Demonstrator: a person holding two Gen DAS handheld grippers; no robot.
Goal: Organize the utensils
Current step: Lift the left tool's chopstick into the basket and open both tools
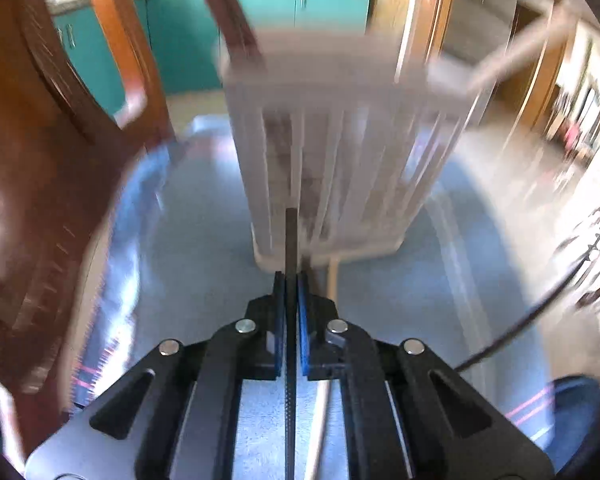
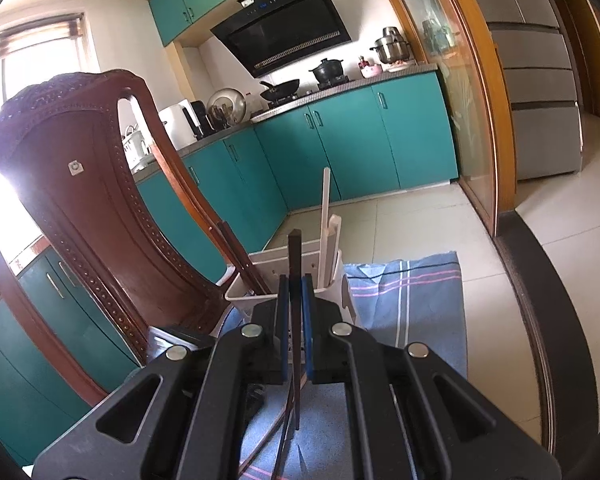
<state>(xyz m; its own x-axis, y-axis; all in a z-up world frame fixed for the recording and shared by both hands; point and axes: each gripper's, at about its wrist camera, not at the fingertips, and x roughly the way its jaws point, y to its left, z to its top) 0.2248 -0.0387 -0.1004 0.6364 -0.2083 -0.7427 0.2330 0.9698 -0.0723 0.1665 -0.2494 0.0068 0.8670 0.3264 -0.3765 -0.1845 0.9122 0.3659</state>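
Chopsticks [image 2: 294, 280] pinched upright in the right gripper [image 2: 295, 300], just short of the white caddy [image 2: 260, 300] — lined up for dropping in, I'd guess. Left gripper [image 1: 291, 292] is clamped on another dark stick [image 1: 291, 240] — view's blurry.

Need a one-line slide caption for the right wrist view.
Right tongs shut on a dark chopstick, held upright before the white utensil holder on a blue cloth.
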